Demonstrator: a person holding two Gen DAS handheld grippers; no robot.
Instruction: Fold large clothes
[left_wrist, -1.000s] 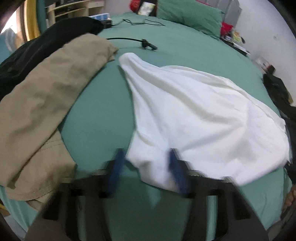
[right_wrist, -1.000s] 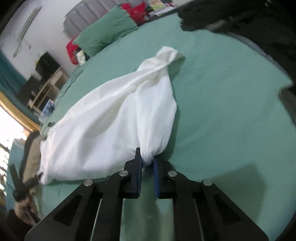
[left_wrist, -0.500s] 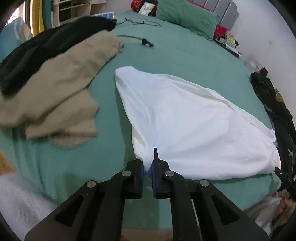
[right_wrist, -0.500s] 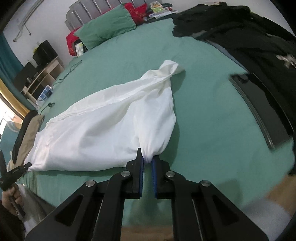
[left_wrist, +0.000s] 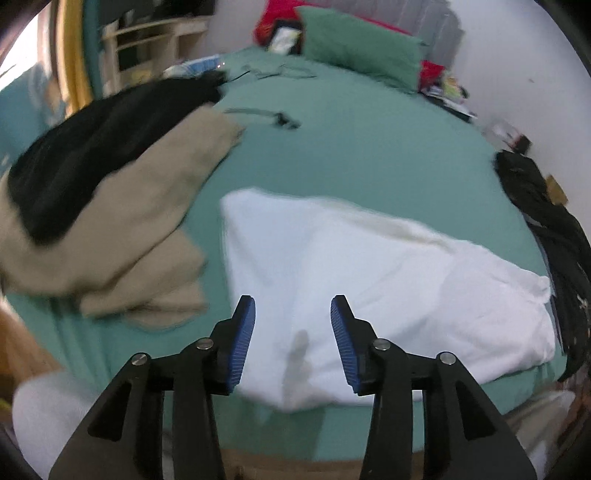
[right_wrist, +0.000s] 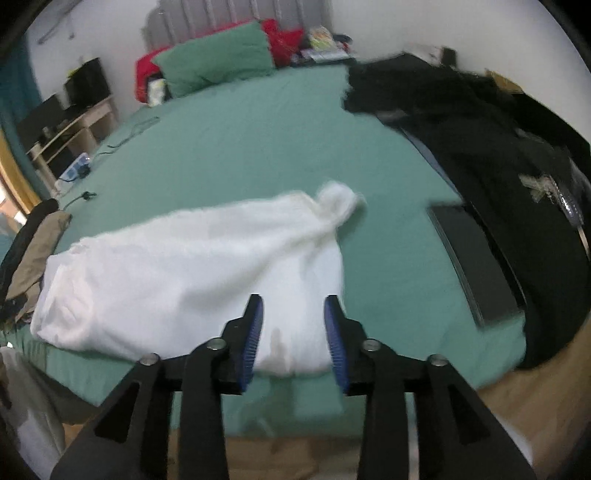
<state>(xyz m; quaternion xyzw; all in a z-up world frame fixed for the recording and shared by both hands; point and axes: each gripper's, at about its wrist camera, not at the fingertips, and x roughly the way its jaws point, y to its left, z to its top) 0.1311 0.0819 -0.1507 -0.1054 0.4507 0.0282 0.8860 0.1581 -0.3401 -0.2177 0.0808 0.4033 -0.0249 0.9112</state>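
The crumpled white cotton garment (left_wrist: 369, 280) lies along the near edge of the green-sheeted bed (left_wrist: 369, 155). Left claw (left_wrist: 292, 343) and right claw (right_wrist: 293, 339) both gape empty above its near hem. Its far end is bunched, so a fold started now would likely trap wrinkles.

Both views are smeared by motion blur. Folds and edges of the white garment (left_wrist: 388, 280) cannot be made out. The tan clothes (left_wrist: 110, 236) and black clothes (left_wrist: 85, 155) are cut off at the left edge. Small items by the pillow (left_wrist: 362, 55), upper right, are too blurred to identify. The dark pile (right_wrist: 509, 177) is cut off at the right edge.
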